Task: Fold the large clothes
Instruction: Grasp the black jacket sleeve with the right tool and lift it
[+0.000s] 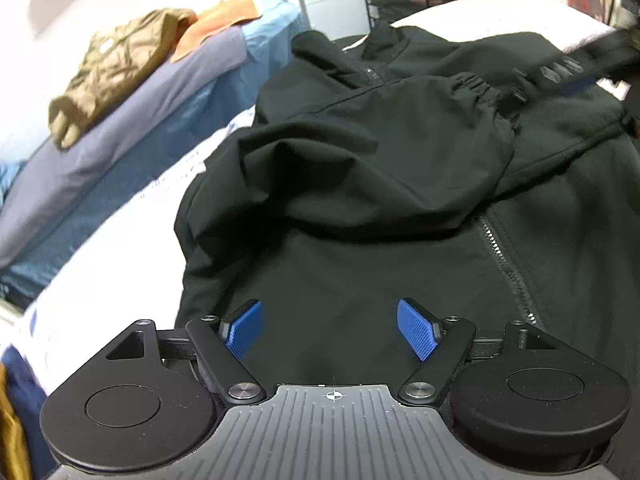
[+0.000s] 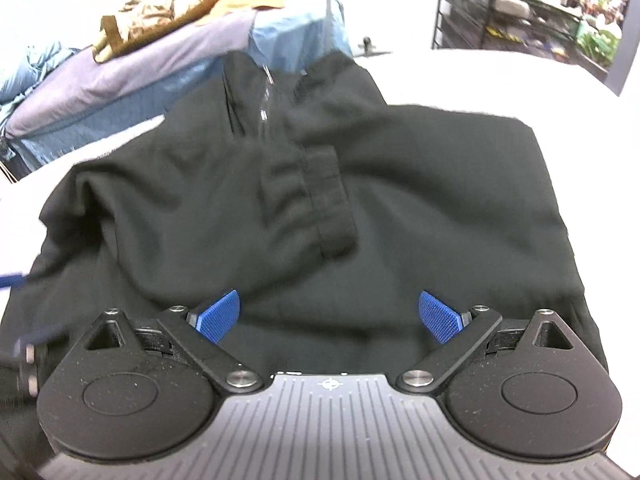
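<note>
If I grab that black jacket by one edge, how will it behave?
The black jacket would probably sag and drape: it lies in soft creases. Its sleeve, folded across the front, may slide off. The zipper likely adds slight stiffness there.

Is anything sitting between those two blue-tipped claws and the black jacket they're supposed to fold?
Nothing visible. The left gripper and right gripper both hang open directly over the black jacket, with only bare fabric between their pads. The pile of other clothes lies off to the side.

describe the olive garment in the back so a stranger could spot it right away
Past the black jacket on the white surface lies a stack of blue and lavender bedding. The crumpled olive-brown garment sits on top, beside an orange cloth; it alone is drab and wrinkled.
</note>
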Available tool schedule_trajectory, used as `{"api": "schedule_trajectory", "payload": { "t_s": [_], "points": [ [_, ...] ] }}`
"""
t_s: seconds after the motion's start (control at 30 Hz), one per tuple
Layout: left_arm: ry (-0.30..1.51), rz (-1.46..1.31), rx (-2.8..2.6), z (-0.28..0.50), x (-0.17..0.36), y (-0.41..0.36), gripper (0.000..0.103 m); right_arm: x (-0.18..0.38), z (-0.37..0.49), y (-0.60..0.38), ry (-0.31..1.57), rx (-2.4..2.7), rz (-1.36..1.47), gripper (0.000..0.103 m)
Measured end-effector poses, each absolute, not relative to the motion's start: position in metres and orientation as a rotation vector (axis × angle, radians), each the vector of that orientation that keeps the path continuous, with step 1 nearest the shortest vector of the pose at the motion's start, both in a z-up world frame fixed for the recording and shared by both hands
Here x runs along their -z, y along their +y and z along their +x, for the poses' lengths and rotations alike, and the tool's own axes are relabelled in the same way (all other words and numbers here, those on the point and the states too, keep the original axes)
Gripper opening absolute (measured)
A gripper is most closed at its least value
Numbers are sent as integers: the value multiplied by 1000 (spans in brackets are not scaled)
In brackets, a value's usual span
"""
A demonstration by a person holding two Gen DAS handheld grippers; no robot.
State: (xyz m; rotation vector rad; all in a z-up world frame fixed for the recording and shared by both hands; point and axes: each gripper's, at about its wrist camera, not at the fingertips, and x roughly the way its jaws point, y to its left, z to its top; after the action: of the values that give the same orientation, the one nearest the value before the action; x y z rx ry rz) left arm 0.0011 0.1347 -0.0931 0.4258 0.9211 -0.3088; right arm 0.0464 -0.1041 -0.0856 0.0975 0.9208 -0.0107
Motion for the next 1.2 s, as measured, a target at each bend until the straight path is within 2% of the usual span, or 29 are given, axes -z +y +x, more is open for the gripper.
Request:
{"api": "schedule_trajectory", "payload": {
  "t_s": [0.23, 0.37, 0.47, 0.5, 0.53, 0.57, 0.63, 0.67, 0.83, 1.1, 1.2],
  "points": [
    [969, 402, 275, -9, 93, 141, 103, 87, 124, -99, 885, 12, 67, 92],
    [1004, 395, 254, -14, 96, 146, 103, 99, 157, -90, 918, -11, 78, 85],
    [1020, 399, 247, -17, 97, 147, 103, 111, 165, -74, 940, -32, 29, 83],
    [1023, 399, 245, -17, 97, 146, 103, 114, 167, -68, 946, -29, -7, 79],
    [1026, 398, 245, -17, 98, 146, 103, 116, 167, -64, 947, -27, -39, 57],
    [1028, 396, 244, -17, 98, 145, 103, 114, 166, -62, 942, -25, -55, 42],
    [1029, 395, 246, -16, 99, 143, 103, 105, 163, -61, 904, -45, -42, 30],
    [1027, 394, 247, -15, 98, 142, 103, 98, 161, -60, 880, -67, -46, 6],
    [1014, 391, 267, -9, 95, 135, 103, 42, 144, -44, 666, -135, -145, 5],
    [969, 359, 289, -5, 82, 132, 103, -79, 121, -60, 292, -174, -138, 2],
    [976, 351, 290, -6, 85, 134, 103, -95, 109, -84, 274, -204, -151, 2]
  ]
}}
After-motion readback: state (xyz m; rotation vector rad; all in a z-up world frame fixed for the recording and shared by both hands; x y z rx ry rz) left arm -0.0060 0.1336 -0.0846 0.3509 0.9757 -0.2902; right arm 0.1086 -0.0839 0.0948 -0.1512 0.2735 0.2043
